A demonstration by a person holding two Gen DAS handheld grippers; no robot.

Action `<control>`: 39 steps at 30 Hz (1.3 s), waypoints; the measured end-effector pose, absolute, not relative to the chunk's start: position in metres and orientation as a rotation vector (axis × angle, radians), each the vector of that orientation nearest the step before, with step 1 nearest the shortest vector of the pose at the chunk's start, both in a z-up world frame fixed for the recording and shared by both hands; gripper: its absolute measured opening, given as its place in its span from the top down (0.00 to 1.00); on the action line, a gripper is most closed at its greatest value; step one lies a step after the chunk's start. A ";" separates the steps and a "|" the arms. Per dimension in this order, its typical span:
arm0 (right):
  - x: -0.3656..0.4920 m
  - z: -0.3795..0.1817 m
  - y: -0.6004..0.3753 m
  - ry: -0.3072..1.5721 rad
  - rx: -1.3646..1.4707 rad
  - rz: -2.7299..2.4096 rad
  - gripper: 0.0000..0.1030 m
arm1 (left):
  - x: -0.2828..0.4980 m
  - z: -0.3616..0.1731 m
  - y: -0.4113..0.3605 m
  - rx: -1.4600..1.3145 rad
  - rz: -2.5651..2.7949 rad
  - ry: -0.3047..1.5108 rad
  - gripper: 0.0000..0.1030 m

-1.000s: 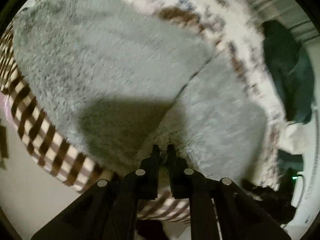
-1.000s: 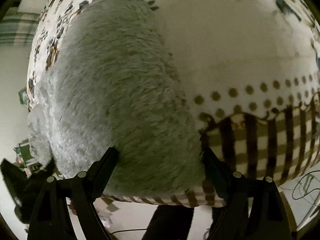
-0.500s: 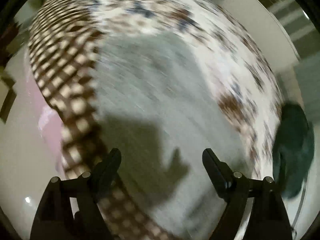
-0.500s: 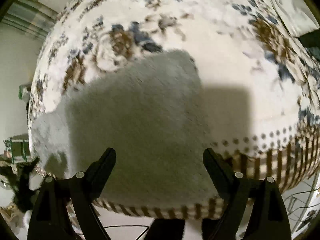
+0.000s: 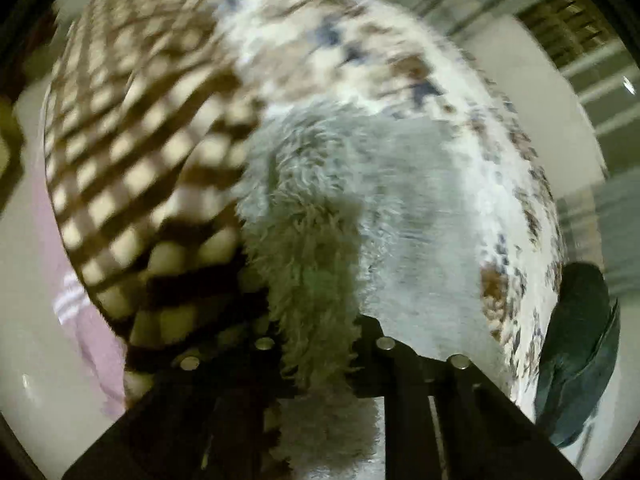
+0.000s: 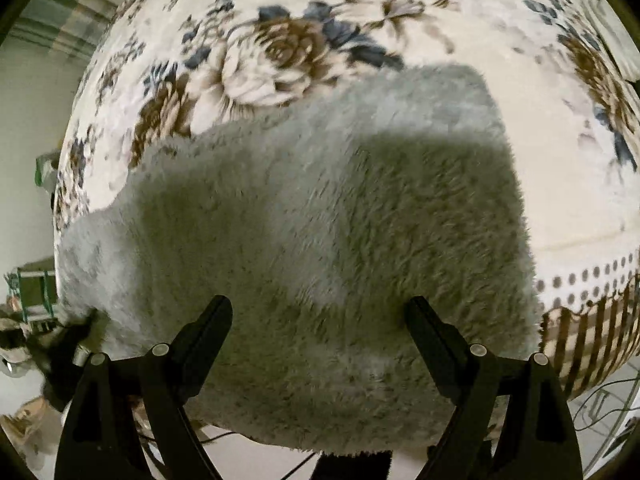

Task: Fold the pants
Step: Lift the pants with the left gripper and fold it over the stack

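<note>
Left gripper (image 5: 316, 344), jaws just closed, pinches fluffy grey fleece pants (image 6: 320, 220) (on a floral blanket (image 6: 280, 60)); right gripper (image 6: 318, 320) gapes empty.

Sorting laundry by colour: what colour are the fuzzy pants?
Pale grey pants, clearest in the right wrist view.

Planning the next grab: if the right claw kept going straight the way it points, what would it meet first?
Most likely the grey fleece pants lying on the floral blanket; the open right claw points down at them, though the gap is unclear.
</note>
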State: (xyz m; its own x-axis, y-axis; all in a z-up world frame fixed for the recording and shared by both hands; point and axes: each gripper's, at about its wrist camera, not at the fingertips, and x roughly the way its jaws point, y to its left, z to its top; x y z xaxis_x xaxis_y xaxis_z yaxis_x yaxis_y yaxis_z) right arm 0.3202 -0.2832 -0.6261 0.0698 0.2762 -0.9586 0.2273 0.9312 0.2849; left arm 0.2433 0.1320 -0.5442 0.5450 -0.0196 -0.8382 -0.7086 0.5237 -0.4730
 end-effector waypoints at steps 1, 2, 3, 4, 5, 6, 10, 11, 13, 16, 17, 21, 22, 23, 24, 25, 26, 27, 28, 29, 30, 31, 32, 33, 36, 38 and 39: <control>0.319 -0.628 -0.281 1.518 0.400 0.043 0.12 | 0.245 -0.530 0.124 -0.889 0.484 0.893 0.88; 0.318 -0.632 -0.278 1.524 0.383 0.048 0.12 | 0.249 -0.523 0.120 -0.867 0.474 0.875 0.88; 0.318 -0.634 -0.278 1.528 0.376 0.052 0.12 | 0.249 -0.513 0.116 -0.843 0.463 0.852 0.88; 0.316 -0.636 -0.277 1.533 0.372 0.059 0.12 | 0.250 -0.502 0.111 -0.819 0.450 0.832 0.88; 0.314 -0.639 -0.278 1.538 0.376 0.069 0.12 | 0.251 -0.489 0.105 -0.790 0.432 0.812 0.88; 0.313 -0.639 -0.279 1.539 0.382 0.073 0.12 | 0.252 -0.479 0.099 -0.770 0.415 0.797 0.88; 0.302 -0.633 -0.300 1.511 0.454 0.106 0.12 | 0.260 -0.428 0.054 -0.647 0.290 0.749 0.88; 0.296 -0.630 -0.311 1.503 0.480 0.107 0.12 | 0.261 -0.418 0.041 -0.616 0.263 0.741 0.88; 0.289 -0.625 -0.330 1.494 0.506 0.103 0.12 | 0.268 -0.392 0.001 -0.543 0.188 0.727 0.88; 0.274 -0.618 -0.368 1.475 0.535 0.082 0.12 | 0.268 -0.368 -0.061 -0.445 0.076 0.730 0.88; 0.269 -0.617 -0.382 1.471 0.544 0.071 0.12 | 0.266 -0.362 -0.089 -0.411 0.026 0.737 0.88; 0.243 -0.621 -0.448 1.467 0.580 0.000 0.12 | 0.257 -0.375 -0.191 -0.273 -0.142 0.832 0.88; 0.237 -0.622 -0.461 1.468 0.593 -0.016 0.12 | 0.254 -0.388 -0.220 -0.228 -0.184 0.875 0.88; 0.231 -0.624 -0.476 1.469 0.607 -0.036 0.12 | 0.253 -0.399 -0.240 -0.197 -0.211 0.910 0.88; 0.223 -0.626 -0.493 1.470 0.620 -0.059 0.12 | 0.251 -0.416 -0.264 -0.170 -0.251 0.957 0.88; 0.217 -0.628 -0.508 1.472 0.628 -0.078 0.12 | 0.251 -0.431 -0.280 -0.161 -0.285 1.015 0.88; 0.211 -0.630 -0.522 1.473 0.632 -0.095 0.12 | 0.252 -0.446 -0.292 -0.156 -0.298 1.075 0.88; 0.205 -0.632 -0.537 1.477 0.639 -0.115 0.12 | 0.252 -0.460 -0.303 -0.155 -0.303 1.137 0.86; 0.201 -0.634 -0.550 1.479 0.648 -0.127 0.12 | 0.251 -0.472 -0.312 -0.160 -0.303 1.189 0.84; 0.196 -0.635 -0.563 1.479 0.658 -0.138 0.12 | 0.252 -0.483 -0.317 -0.168 -0.295 1.239 0.83; 0.193 -0.636 -0.571 1.476 0.663 -0.143 0.12 | 0.254 -0.488 -0.320 -0.179 -0.279 1.277 0.78; 0.190 -0.637 -0.581 1.472 0.668 -0.146 0.12 | 0.252 -0.488 -0.323 -0.196 -0.272 1.291 0.67; 0.188 -0.637 -0.591 1.466 0.678 -0.145 0.12 | 0.252 -0.486 -0.322 -0.205 -0.268 1.291 0.58; 0.186 -0.637 -0.595 1.459 0.690 -0.140 0.12 | 0.251 -0.483 -0.322 -0.206 -0.266 1.288 0.34; 0.188 -0.637 -0.607 1.429 0.769 -0.100 0.01 | 0.249 -0.468 -0.319 -0.199 -0.265 1.268 0.10; 0.194 -0.634 -0.605 1.411 0.791 -0.066 0.00 | 0.244 -0.452 -0.315 -0.193 -0.260 1.249 0.09; 0.200 -0.632 -0.599 1.407 0.799 -0.032 0.00 | 0.241 -0.445 -0.310 -0.206 -0.261 1.245 0.09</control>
State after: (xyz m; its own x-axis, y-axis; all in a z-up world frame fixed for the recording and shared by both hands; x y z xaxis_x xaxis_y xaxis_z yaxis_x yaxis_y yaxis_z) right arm 0.2005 -0.5993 -0.6325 0.2075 0.4300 -0.8786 0.4695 0.7442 0.4751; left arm 0.2413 -0.3098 -0.4452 0.2974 -0.3058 -0.9045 0.0831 0.9520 -0.2945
